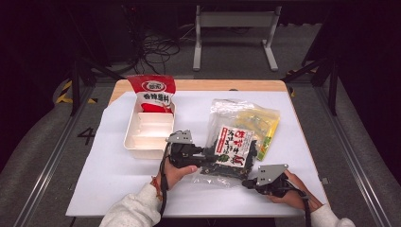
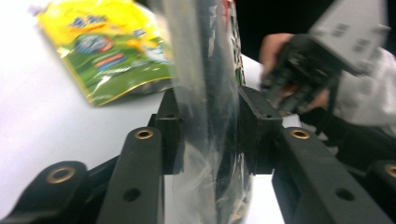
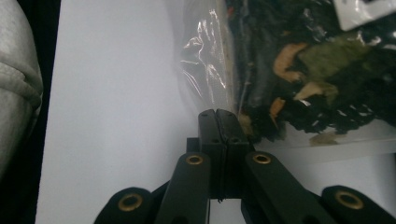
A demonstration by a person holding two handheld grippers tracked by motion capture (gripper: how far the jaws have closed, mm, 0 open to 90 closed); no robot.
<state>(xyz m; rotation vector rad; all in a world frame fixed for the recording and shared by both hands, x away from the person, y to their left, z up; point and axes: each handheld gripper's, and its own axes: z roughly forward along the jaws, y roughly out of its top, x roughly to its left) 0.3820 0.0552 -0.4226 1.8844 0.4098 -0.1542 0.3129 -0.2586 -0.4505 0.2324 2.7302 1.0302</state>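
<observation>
1. Tabletop [image 1: 118, 179]: white sheet over wood, grey floor and cables beyond.
2. Clear bag [image 1: 231, 146]: lies mid-tabletop beside the white tray [image 1: 142, 142].
3. Left gripper [image 1: 204, 152]: clamped on the bag's edge.
4. Right gripper [image 1: 246, 182]: closed at the bag's corner.

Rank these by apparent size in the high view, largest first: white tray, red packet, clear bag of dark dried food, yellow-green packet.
1. clear bag of dark dried food
2. white tray
3. red packet and yellow-green packet: alike, both partly hidden.

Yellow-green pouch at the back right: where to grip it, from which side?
Take the yellow-green pouch by its flat right edge, coming in low from the table's right. It lies flat, and its left part is under the clear bag of dark dried food, so that side is blocked.
</observation>
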